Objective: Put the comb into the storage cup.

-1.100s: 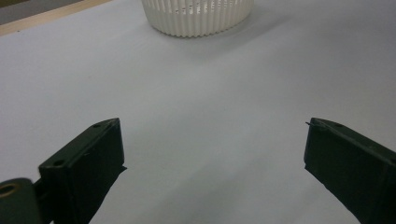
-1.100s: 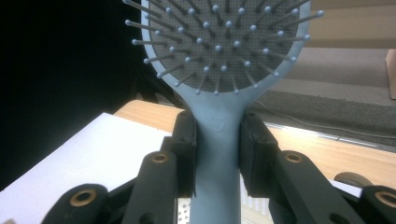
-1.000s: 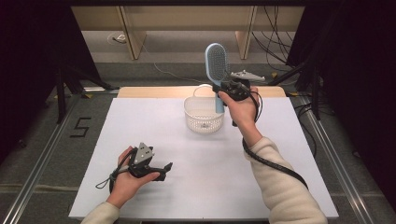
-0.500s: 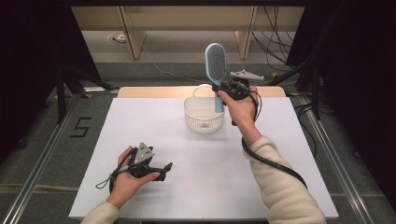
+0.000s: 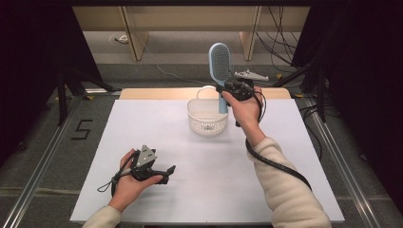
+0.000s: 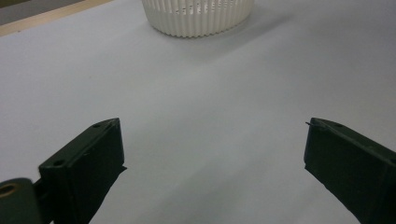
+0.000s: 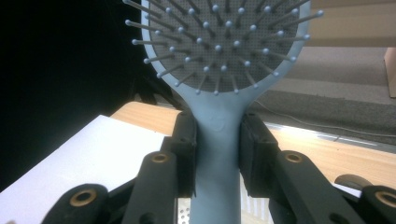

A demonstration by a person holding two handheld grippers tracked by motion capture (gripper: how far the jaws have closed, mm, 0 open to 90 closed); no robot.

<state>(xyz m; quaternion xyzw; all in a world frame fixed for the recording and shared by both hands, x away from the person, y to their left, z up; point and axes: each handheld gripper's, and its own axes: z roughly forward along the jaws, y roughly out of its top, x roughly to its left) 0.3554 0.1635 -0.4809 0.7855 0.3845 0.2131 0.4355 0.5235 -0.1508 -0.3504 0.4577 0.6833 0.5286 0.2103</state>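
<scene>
Light, stiff hairbrush [image 5: 218,61] held upright above the basket [image 5: 206,116].
Right hand-held gripper [image 7: 217,140] clamps its smooth handle, best gripped just below the head; left hand-held gripper [image 6: 212,154] rests open.

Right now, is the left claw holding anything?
No, the left claw stands open over the bare white table, nothing between its jaws.

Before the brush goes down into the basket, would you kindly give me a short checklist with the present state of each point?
1. Right tongs clamped on the brush handle: ok.
2. Brush upright, head up, handle end over the basket: ok.
3. Basket standing upright on the table: ok.
4. Basket free of other items: cannot tell, only part of the inside shows.
5. Left tongs open, holding nothing, well apart from the basket: ok.
</scene>
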